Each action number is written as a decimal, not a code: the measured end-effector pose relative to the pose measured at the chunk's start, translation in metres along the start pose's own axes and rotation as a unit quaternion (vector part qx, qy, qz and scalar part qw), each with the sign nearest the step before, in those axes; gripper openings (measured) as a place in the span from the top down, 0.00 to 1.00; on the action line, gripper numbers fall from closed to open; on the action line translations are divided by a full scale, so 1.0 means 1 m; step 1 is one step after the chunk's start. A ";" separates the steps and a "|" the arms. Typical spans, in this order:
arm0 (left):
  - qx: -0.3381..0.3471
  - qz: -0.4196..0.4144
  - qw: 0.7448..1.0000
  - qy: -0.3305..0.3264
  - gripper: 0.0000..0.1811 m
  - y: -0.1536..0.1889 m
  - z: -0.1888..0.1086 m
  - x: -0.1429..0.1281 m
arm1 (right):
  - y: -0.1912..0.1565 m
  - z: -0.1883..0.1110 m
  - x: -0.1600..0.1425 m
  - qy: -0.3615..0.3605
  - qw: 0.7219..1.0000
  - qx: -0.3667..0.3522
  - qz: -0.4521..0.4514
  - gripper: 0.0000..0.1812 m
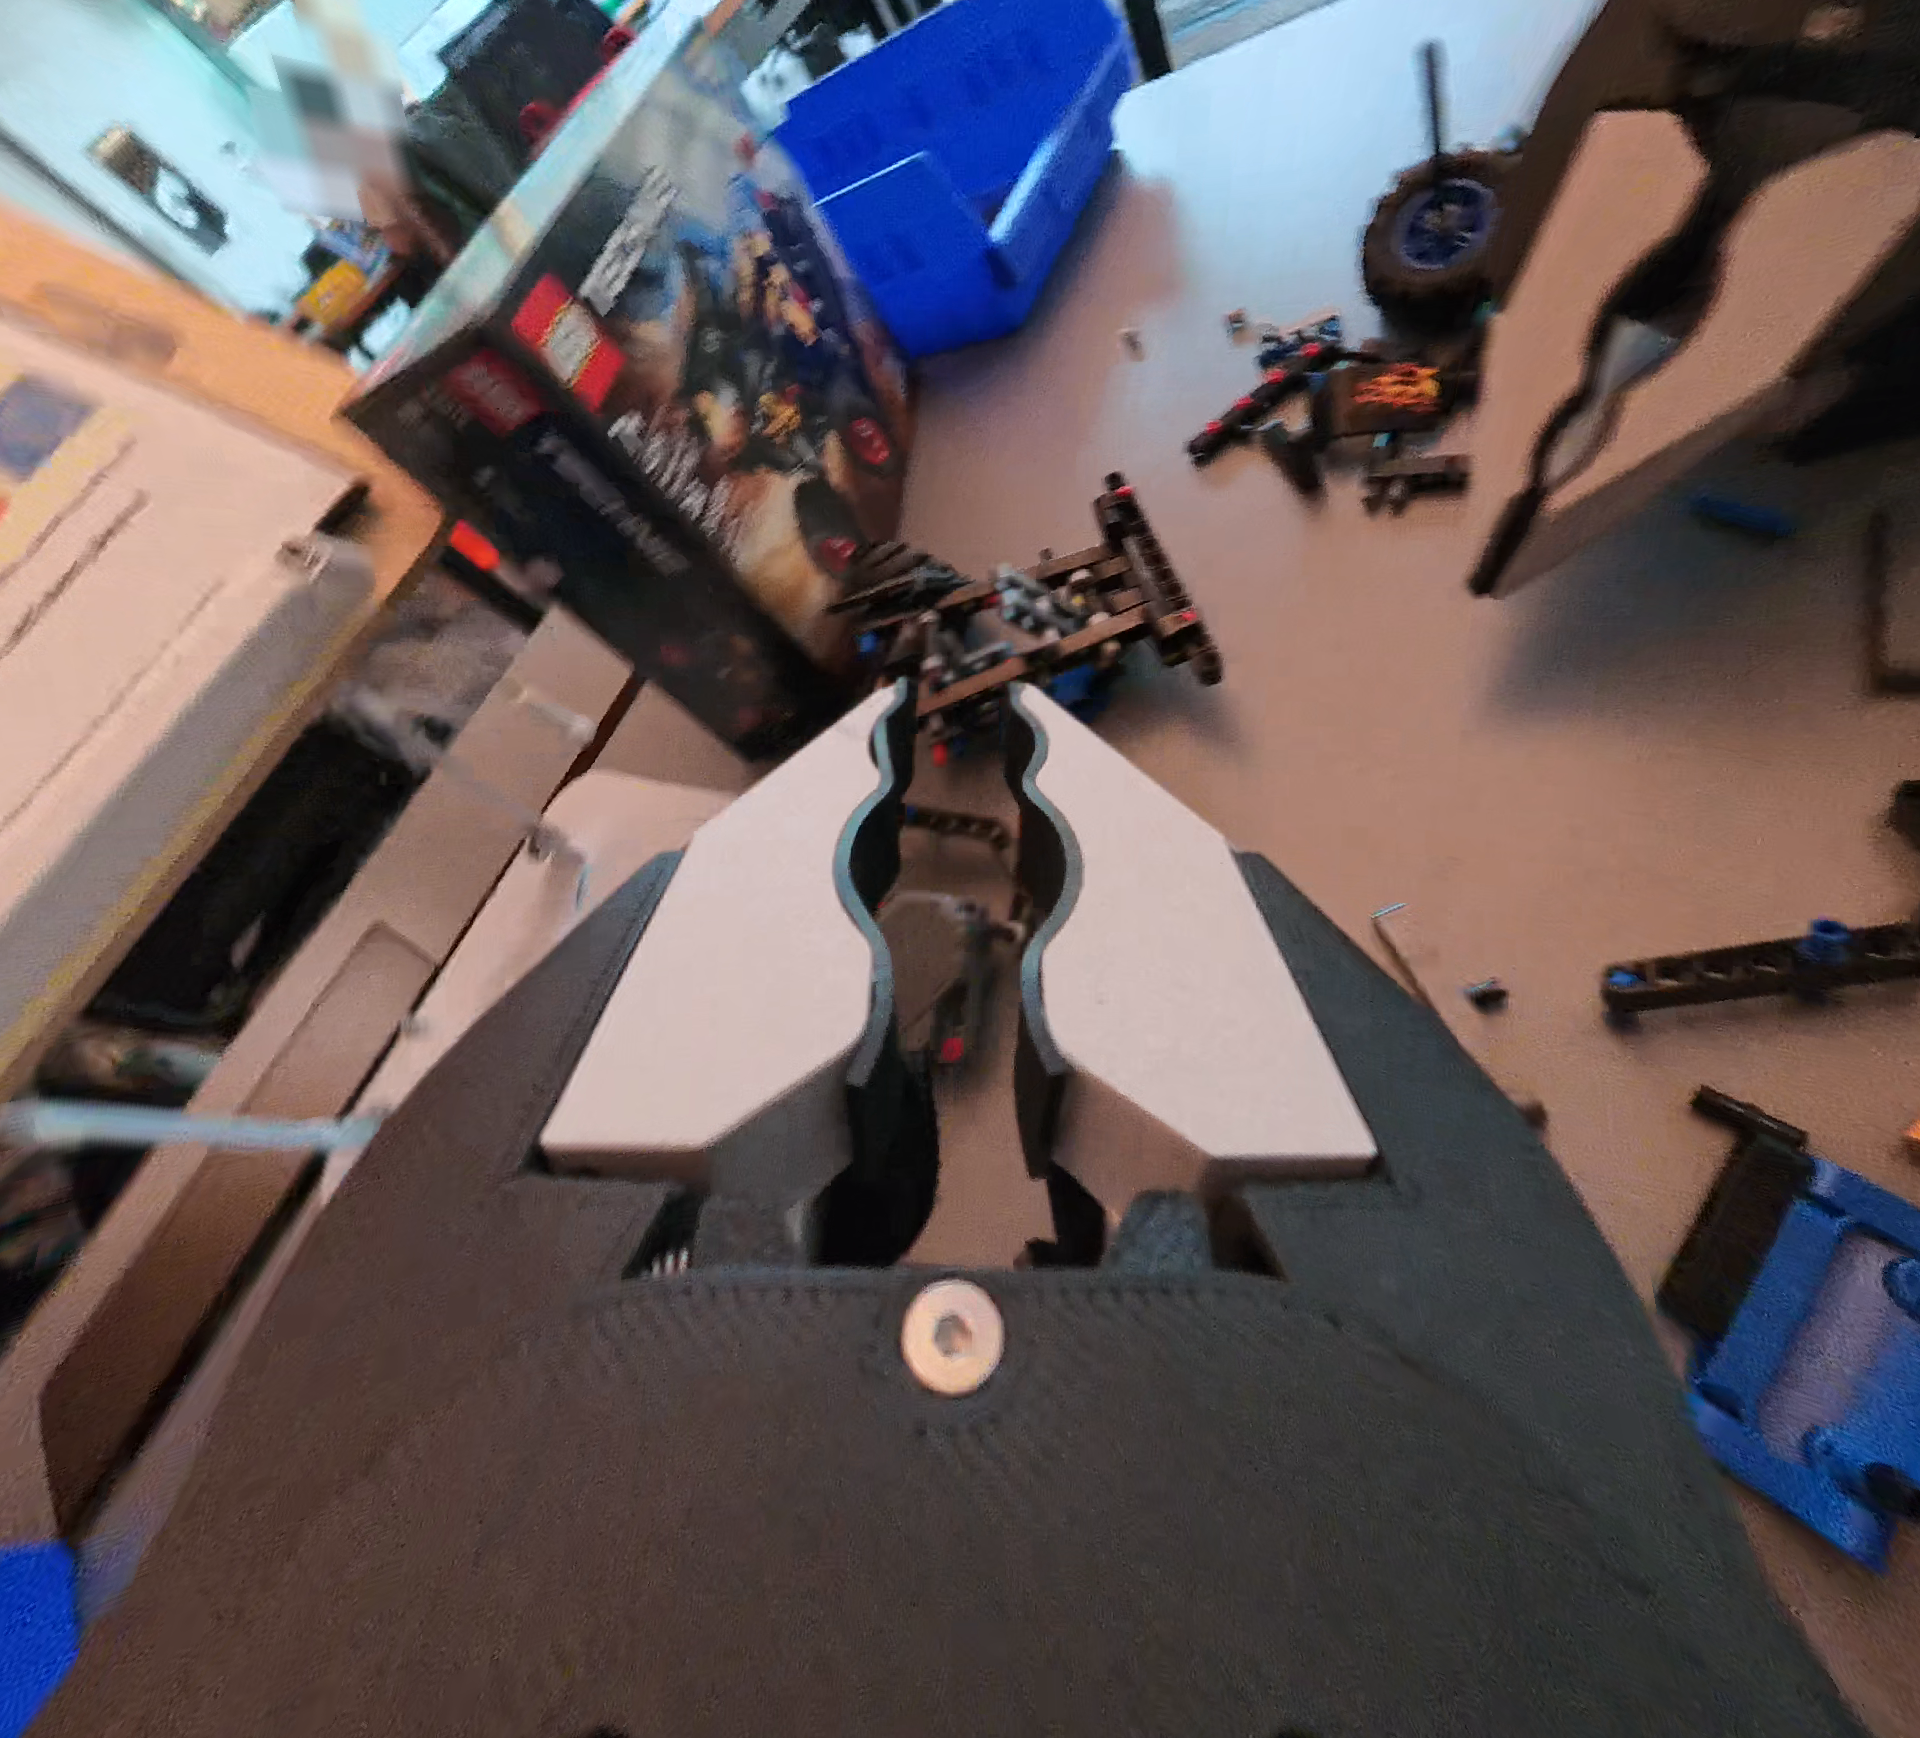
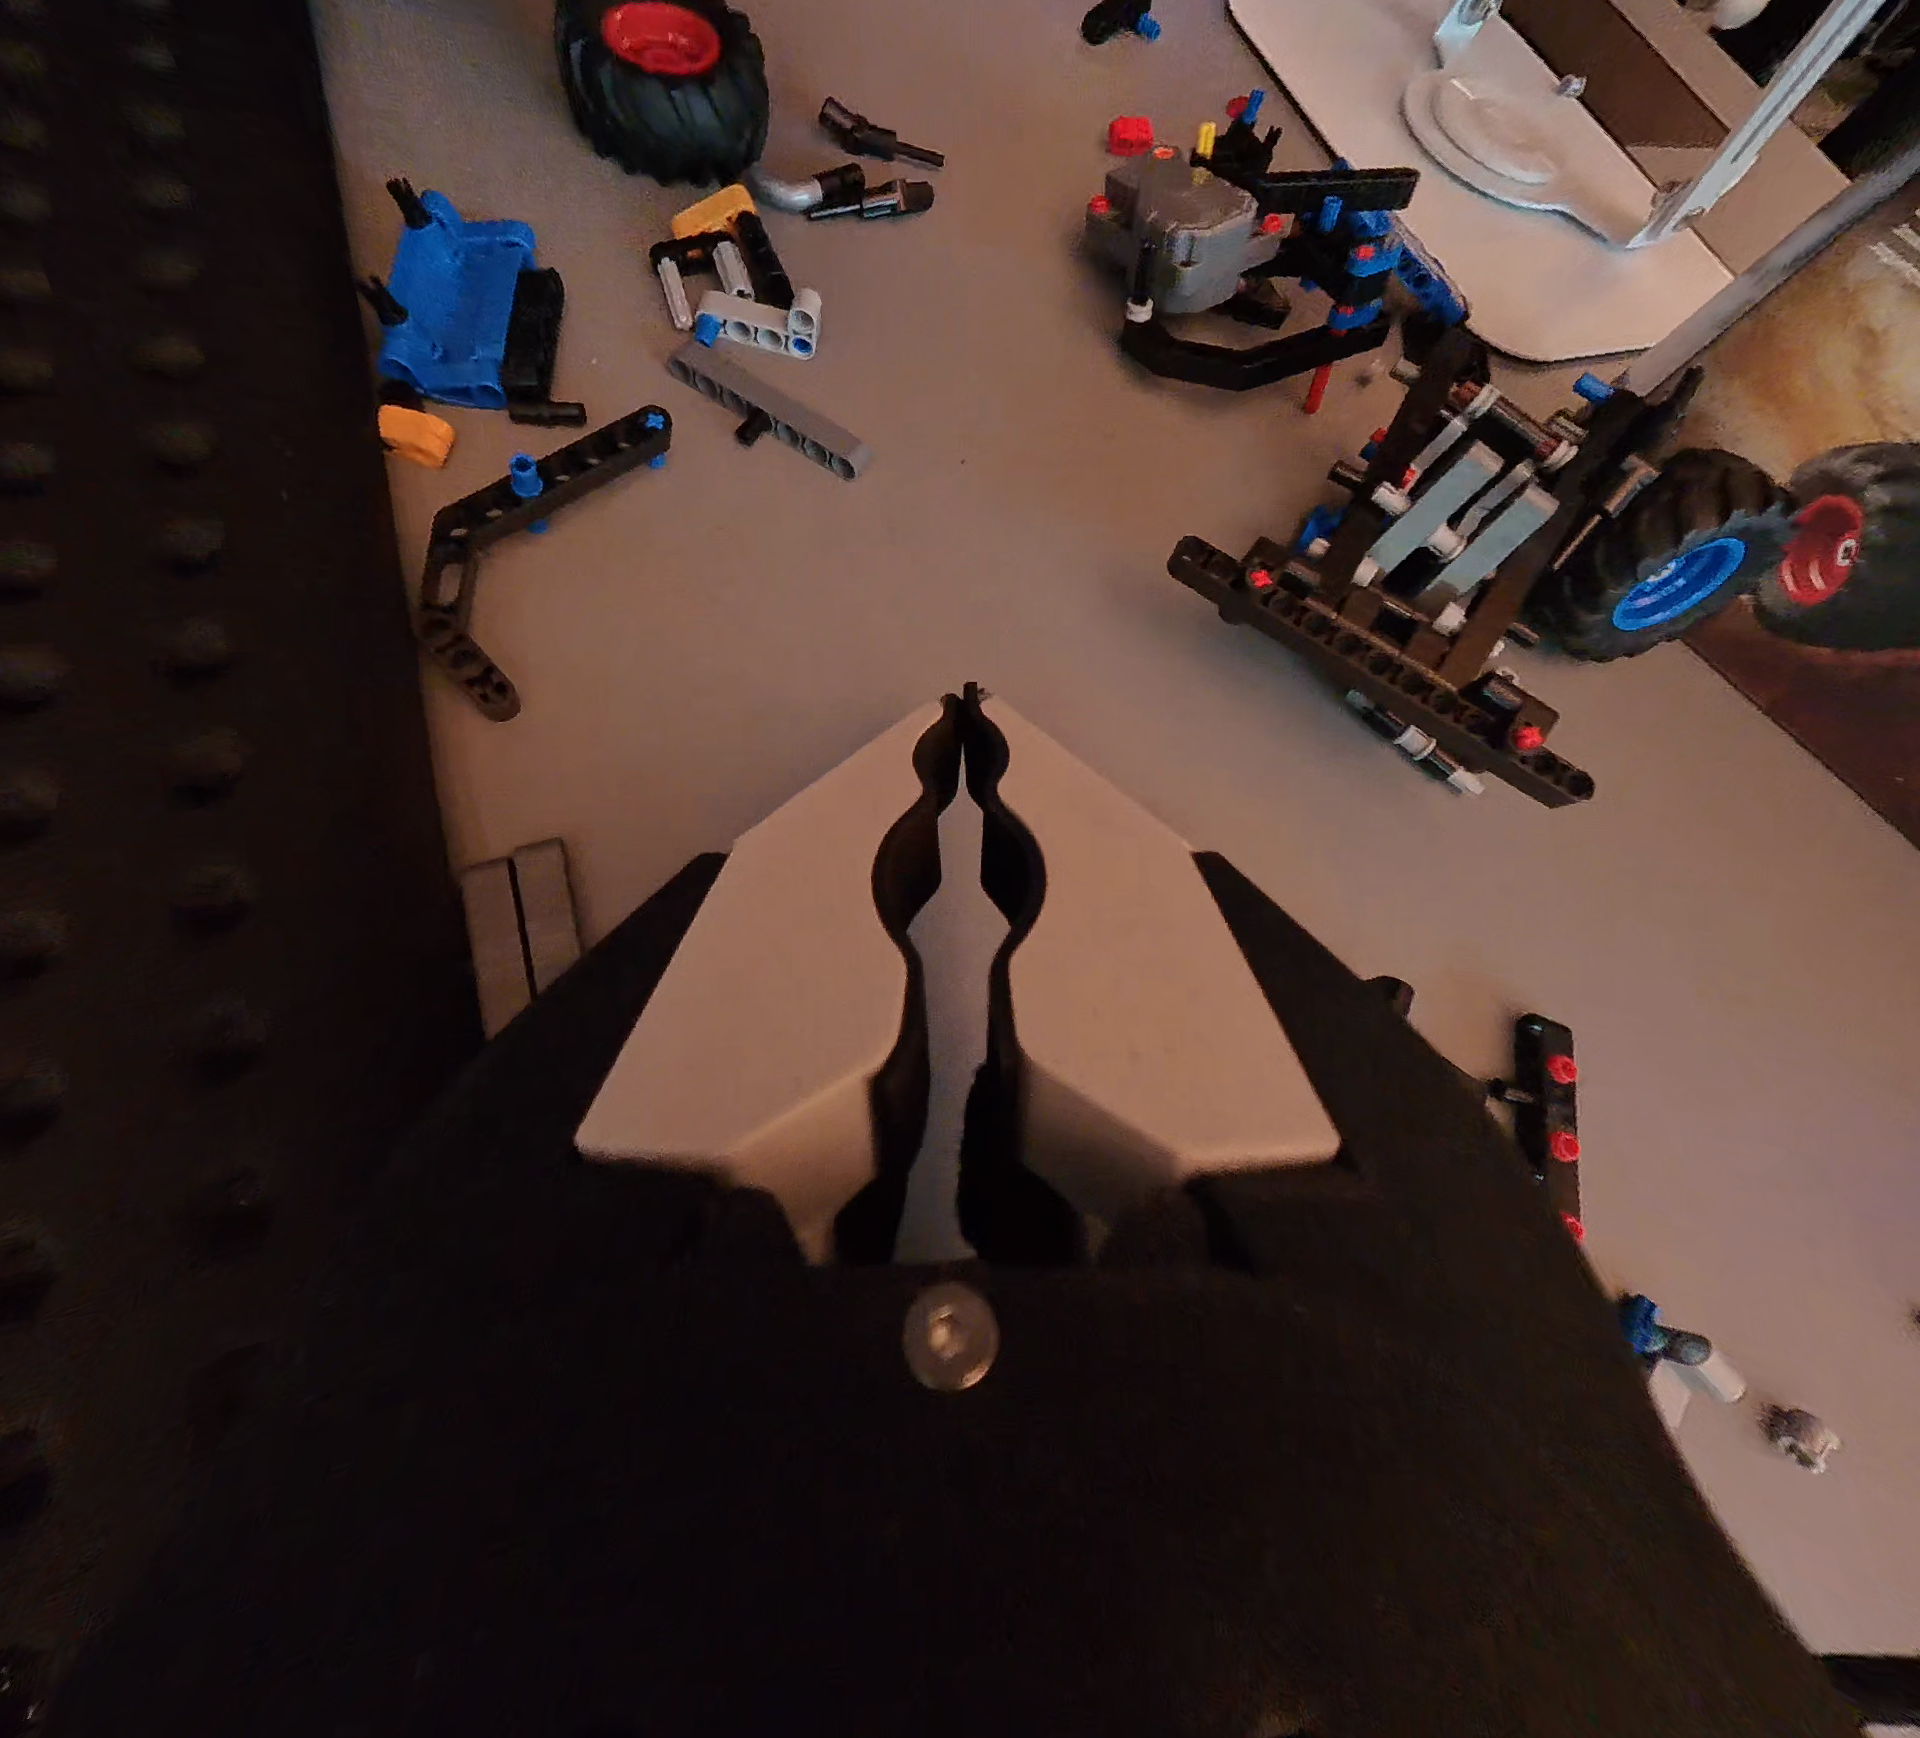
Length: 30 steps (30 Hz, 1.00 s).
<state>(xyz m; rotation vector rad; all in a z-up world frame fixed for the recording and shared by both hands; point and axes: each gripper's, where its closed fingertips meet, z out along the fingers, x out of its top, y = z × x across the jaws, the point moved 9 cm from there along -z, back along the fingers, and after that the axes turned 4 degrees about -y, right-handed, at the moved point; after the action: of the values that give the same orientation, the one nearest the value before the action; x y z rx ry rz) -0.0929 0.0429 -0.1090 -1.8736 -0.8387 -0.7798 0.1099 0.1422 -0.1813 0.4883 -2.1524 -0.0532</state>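
Note:
My left gripper [image 1: 958,701] is shut on the near end of a black beam-frame assembly [image 1: 1091,597] with red pins and holds it above the grey table [image 1: 1351,753]. The picture is motion-blurred. My right gripper shows in the same view at the upper right [image 1: 1501,561], apart from the assembly. In the right wrist view my right gripper [image 2: 966,701] is shut, tips together above the table [image 2: 935,545]. A tiny dark nub shows at the tips; I cannot tell what it is. A black chassis frame [image 2: 1382,649] with two tyres [image 2: 1683,576] sits to its right.
A printed toy box [image 1: 665,400] and a blue bin [image 1: 956,161] stand behind the held assembly. Loose parts [image 1: 1330,410], a wheel [image 1: 1434,234] and a blue piece [image 1: 1808,1376] lie around. In the right wrist view there are a red-hubbed tyre [image 2: 660,73], a grey motor assembly [image 2: 1195,234], a white stand base [image 2: 1455,161] and a dark studded plate [image 2: 156,545].

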 end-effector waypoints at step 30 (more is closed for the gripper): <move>-0.147 0.023 0.981 -0.128 0.77 0.002 0.028 -0.048 | 0.024 0.015 0.073 0.052 0.996 -0.066 -0.029 0.90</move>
<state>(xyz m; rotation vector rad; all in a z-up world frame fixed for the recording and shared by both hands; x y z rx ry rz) -0.1138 0.0567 -0.1585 -2.2847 -0.8709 -0.6700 0.0527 0.1360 -0.1287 0.4655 -2.0172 -0.1962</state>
